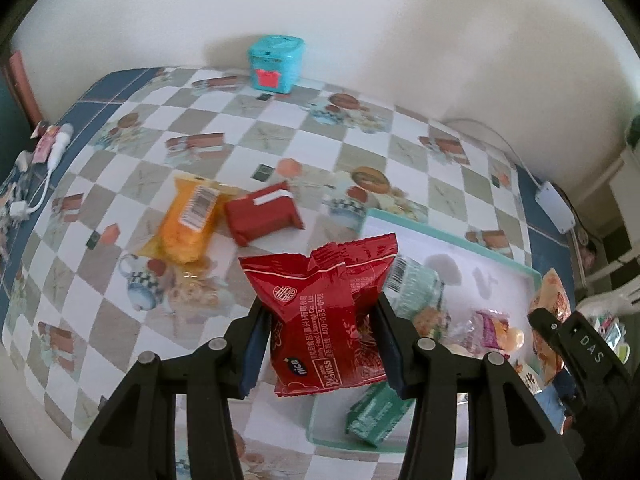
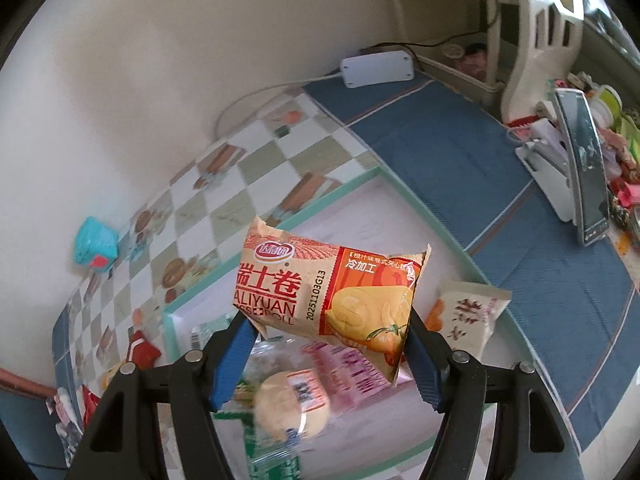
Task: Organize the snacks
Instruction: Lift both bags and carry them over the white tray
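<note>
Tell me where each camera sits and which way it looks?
Left wrist: on the left gripper, looking down along its fingers at the red packet it holds above the table.
Right wrist: on the right gripper, looking down at its held orange packet above the tray.
Both show the tray, the teal box and the white box.

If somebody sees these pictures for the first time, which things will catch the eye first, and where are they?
Most striking is the shiny red snack packet, pinched in the left claw above the near-left corner of the green-rimmed tray. Next comes the orange Swiss roll packet, gripped by the right claw over the same tray, where several snacks already lie. At the back of the checkered tablecloth, against the wall, stands a turquoise box.
</note>
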